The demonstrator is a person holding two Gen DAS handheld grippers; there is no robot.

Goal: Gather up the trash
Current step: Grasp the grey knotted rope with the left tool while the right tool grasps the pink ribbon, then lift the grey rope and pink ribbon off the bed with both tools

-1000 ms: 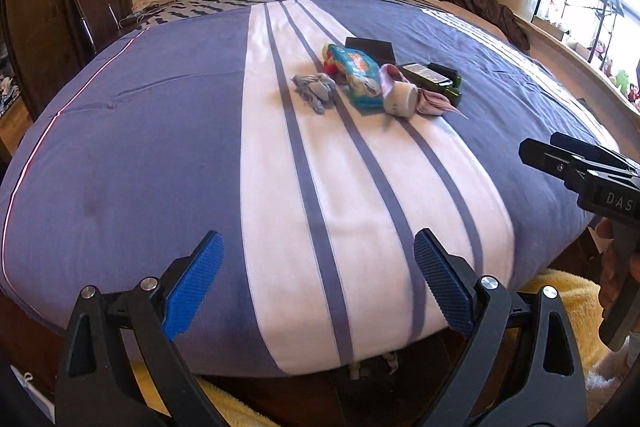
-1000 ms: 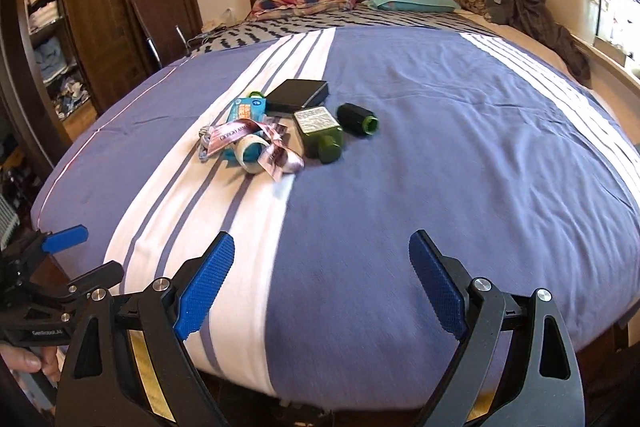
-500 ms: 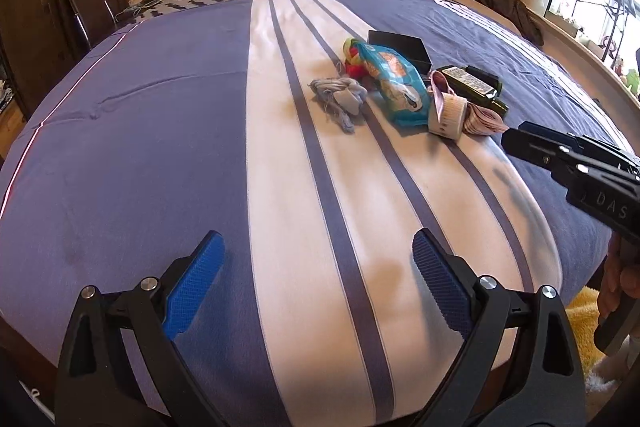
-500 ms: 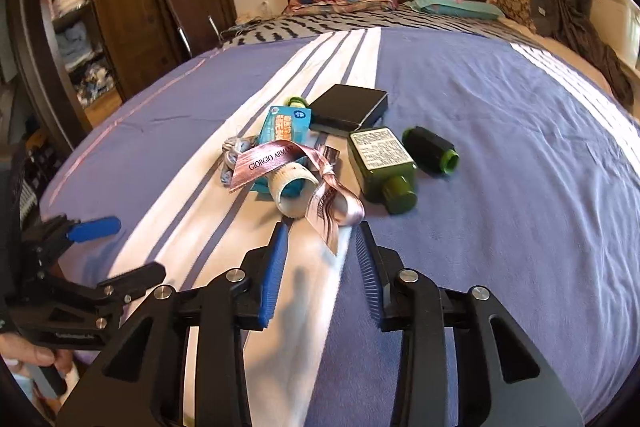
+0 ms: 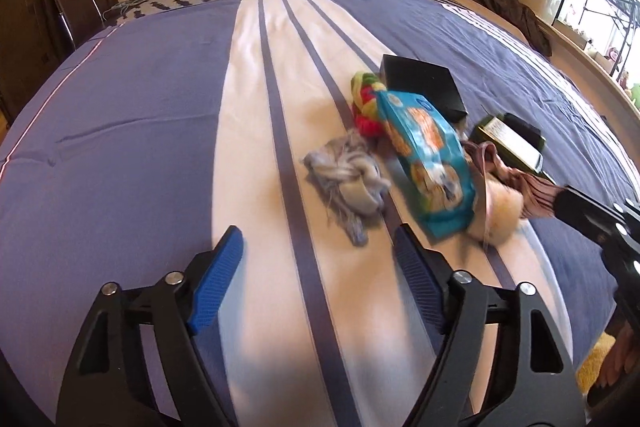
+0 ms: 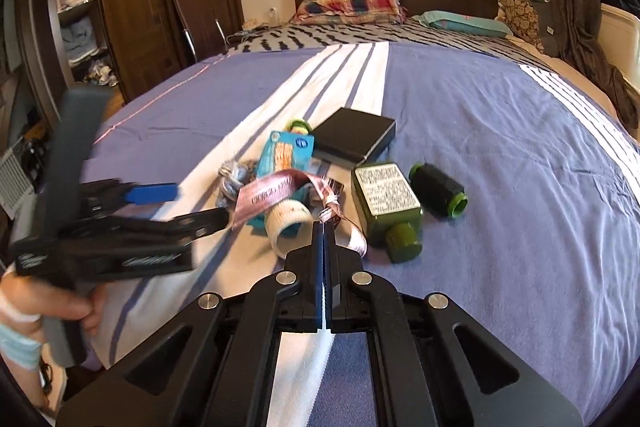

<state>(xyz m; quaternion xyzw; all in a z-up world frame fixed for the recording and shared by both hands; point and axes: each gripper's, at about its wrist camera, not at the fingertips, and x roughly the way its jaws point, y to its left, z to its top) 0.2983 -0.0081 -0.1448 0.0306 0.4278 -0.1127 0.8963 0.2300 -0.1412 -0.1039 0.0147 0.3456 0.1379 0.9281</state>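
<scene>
right gripper (image 6: pixel 323 225) clamped on pink ribbon (image 6: pixel 276 193), left gripper (image 5: pixel 318 251) narrowing, part open, empty

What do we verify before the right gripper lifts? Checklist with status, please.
1. Right gripper shut on the ribbon: ok, the ribbon's knotted end sits at the closed fingers.
2. Ribbon free to lift: not ok. It lies over the blue packet and seems looped around the white spool, so both may drag along.
3. Left gripper empty: ok. Its jaws have just been closing partway, with nothing between them.
4. Left gripper lined up on the grey cloth bundle: ok, the bundle lies just beyond its fingers.
5. Grippers clear of each other: ok, apart but close over the pile.
6. Bin for the trash: cannot tell, none in view.
</scene>
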